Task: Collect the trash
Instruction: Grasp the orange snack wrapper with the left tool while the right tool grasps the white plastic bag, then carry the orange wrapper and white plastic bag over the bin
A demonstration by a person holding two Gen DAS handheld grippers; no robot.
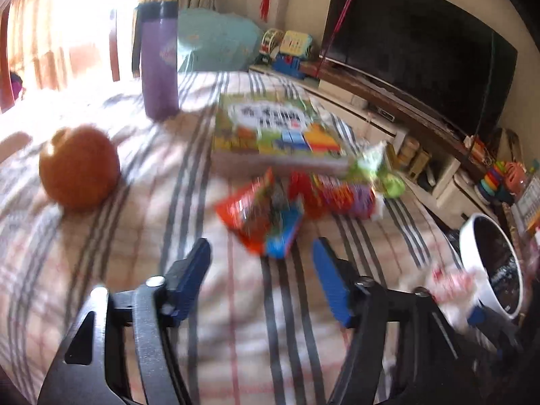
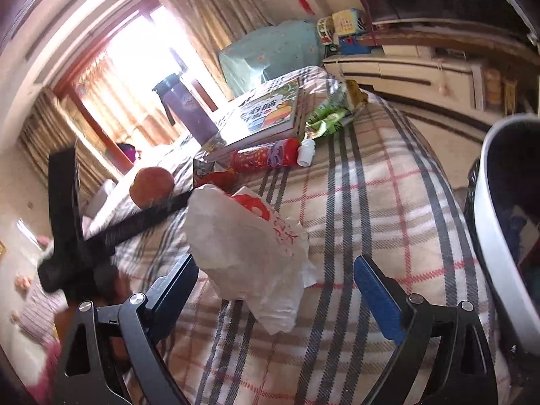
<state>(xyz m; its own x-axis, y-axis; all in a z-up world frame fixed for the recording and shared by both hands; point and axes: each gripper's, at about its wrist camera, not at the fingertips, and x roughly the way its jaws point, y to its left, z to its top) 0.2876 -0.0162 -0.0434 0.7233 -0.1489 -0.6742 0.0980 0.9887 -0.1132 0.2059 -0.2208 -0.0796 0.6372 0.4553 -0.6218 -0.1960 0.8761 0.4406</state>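
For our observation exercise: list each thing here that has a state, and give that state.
Purple lidded bottle: upright, closed.
Colourful picture book: shut, flat.
White crumpled plastic bag: lying between open jaws.
Left gripper: open, empty.
Right gripper: open.
White round bin: open.

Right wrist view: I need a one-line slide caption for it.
Open right claw around a white plastic bag on the plaid tablecloth, white bin alongside.

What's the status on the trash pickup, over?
Left gripper open, empty, short of orange wrapper. Right gripper open, white bag between its fingers, not pinched. Bin at table's right edge. Book, apple not blocking.
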